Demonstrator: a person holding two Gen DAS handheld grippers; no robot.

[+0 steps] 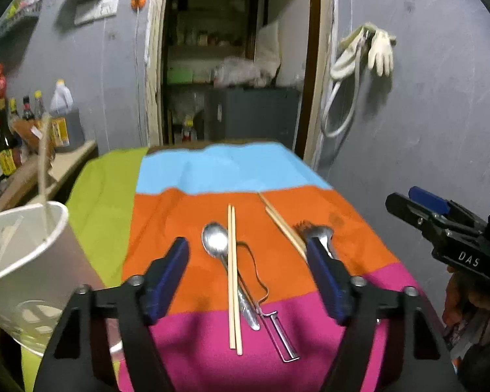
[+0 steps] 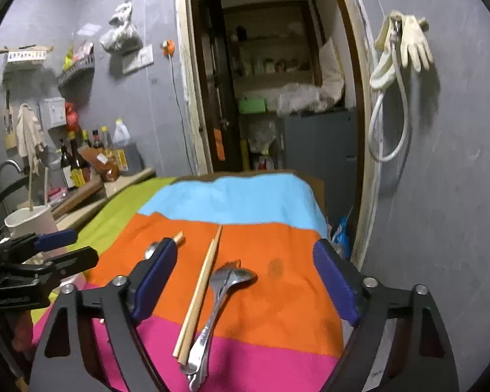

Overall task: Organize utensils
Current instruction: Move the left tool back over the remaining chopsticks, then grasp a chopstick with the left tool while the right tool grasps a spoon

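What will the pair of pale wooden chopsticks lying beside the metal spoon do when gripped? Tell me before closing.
The pale wooden chopsticks look thin, stiff and probably light. They are two loose sticks, so one may slip free or scissor. They cross the metal spoon handle, so lifting could nudge it on the striped cloth.

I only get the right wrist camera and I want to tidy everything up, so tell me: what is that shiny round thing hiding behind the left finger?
Observer: A spoon. It lies on the orange stripe, with its handle toward the pink stripe.
Child: Is anything on it?
Observer: Yes, a pair of chopsticks crosses over its handle.
Child: Anything else I can't see?
Observer: A metal peeler lies on the pink stripe, right beside the spoon's handle.
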